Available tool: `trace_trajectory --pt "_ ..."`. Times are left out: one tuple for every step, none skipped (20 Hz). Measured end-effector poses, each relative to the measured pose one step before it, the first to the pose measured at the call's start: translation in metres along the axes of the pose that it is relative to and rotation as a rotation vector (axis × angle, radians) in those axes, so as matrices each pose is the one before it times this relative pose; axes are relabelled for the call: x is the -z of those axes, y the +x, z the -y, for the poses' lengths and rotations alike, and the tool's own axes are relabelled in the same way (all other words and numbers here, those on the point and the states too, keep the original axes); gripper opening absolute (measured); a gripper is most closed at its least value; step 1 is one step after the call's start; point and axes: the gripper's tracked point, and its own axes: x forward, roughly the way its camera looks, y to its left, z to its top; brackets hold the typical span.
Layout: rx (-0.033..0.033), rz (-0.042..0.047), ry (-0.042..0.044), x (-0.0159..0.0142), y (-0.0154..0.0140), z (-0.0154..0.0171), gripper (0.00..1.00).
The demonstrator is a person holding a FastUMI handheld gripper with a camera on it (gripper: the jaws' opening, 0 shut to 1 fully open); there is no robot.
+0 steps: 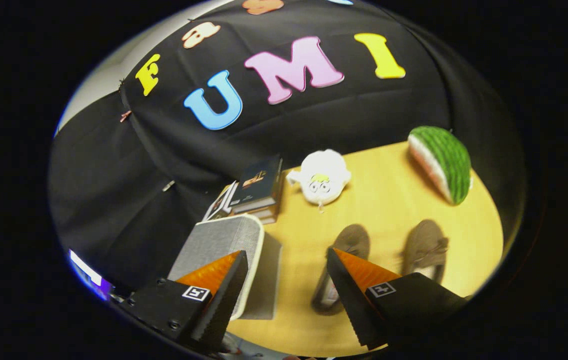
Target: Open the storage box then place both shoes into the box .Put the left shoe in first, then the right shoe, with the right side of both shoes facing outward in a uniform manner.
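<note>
The claw hangs wide and empty over the counter. The closed storage box sits at its ten o'clock, likely first to open; both shoes lie side by side at two o'clock, ready for loading.

I am holding the hand-held gripper over the pale wooden worktop, its fingers spread apart with nothing between them. The grey ribbed storage box is lying just ahead of the left finger. Two brown suede shoes are sitting side by side ahead of the right finger, well apart from the box. Beyond the box a stack of dark books is resting, the white plush toy just right of it. The green watermelon-slice cushion is lying far right, beyond the shoes.
</note>
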Motion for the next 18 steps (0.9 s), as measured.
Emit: trace_trajectory --pt "-0.03980 -0.04479 0.01722 0.01208 0.00891 -0.00444 0.98" --pt "-0.03756 -0.04473 0.01293 0.01137 0.00752 -0.00409 0.98" --pt "-0.03312 -0.03804 0.01891 0.01103 0.00682 -0.00436 0.98" --pt "-0.02490 -0.02618 0.03083 0.00795 0.00766 -0.00183 0.98" --pt "-0.02915 -0.02144 0.03479 0.00584 0.00693 -0.00220 0.98" --pt "-0.02547 -0.02749 0.03323 0.00743 0.00626 -0.00099 0.98" --pt "-0.03036 -0.02609 0.03114 0.00923 0.00460 -0.00206 0.98" --pt "-0.02980 -0.02393 0.02496 0.00758 0.00587 -0.00165 0.98" --pt "-0.02852 -0.02469 0.02424 0.00724 0.00148 -0.00226 0.98" --pt "-0.03410 -0.02425 0.03021 0.00573 0.00331 -0.00462 0.98" --pt "-0.02845 -0.01845 0.02668 0.00225 0.00449 -0.00259 0.98" --pt "-0.02473 -0.01313 0.02468 0.00116 0.00661 -0.00328 0.97" --pt "-0.00749 -0.00880 0.02053 0.00067 0.00551 0.00001 0.97" --pt "-0.01000 -0.01256 0.01958 0.00184 0.00612 0.00064 0.96" --pt "-0.00802 -0.02104 0.01961 0.00200 0.00382 0.00075 0.96" --pt "-0.01078 -0.02044 0.02749 0.00256 0.00134 -0.00029 0.96" --pt "-0.02634 -0.01609 0.03828 -0.00027 0.00247 -0.00389 0.96" --pt "-0.01372 -0.00429 0.03751 -0.00103 0.00138 -0.00435 0.86"
